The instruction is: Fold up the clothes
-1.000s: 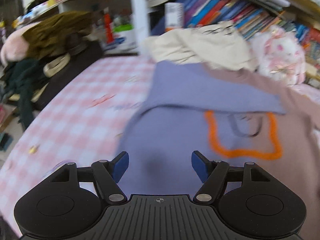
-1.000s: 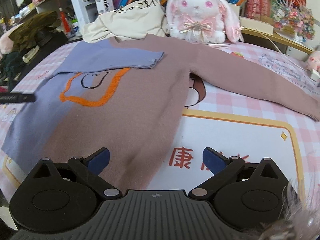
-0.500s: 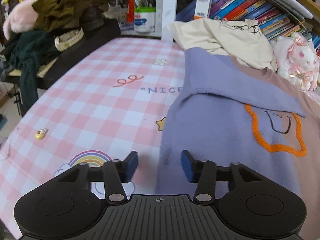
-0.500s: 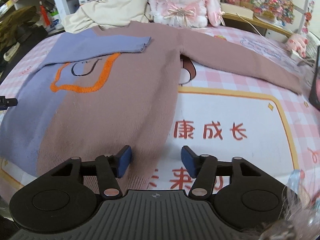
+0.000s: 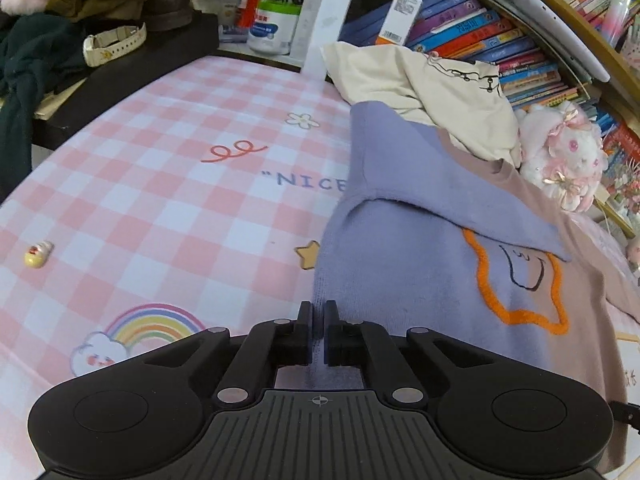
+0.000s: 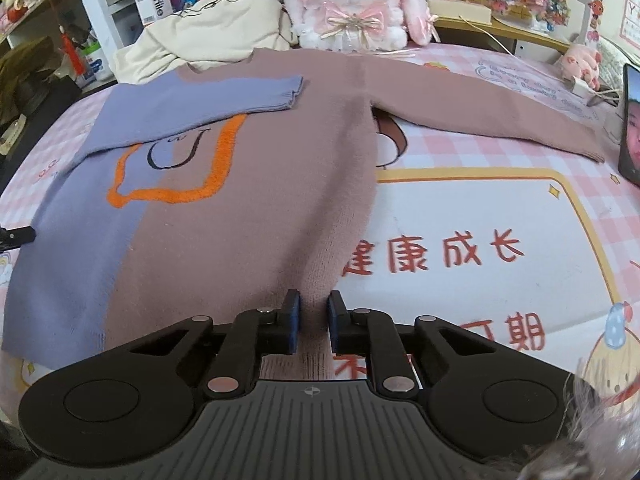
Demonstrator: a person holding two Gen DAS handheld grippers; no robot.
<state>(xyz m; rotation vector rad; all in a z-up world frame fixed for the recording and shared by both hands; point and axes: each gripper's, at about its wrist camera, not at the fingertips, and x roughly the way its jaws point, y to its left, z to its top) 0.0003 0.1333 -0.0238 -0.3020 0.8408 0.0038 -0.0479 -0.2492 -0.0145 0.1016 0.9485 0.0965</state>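
Plush bunny (image 6: pixel 352 4) beside cream garment heap (image 6: pixel 208 28) — books (image 5: pixel 472 36) behind; phone (image 6: pixel 631 124) at right edge.

lilac-and-mauve sweater (image 6: pixel 224 216), pink-checked tablecloth (image 5: pixel 168 200)

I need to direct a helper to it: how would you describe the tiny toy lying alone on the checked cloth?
On the pink checked tablecloth, look far left of the sweater, above the rainbow print. The small toy there is yellowish-white with red marks, the only loose object on that bare stretch.
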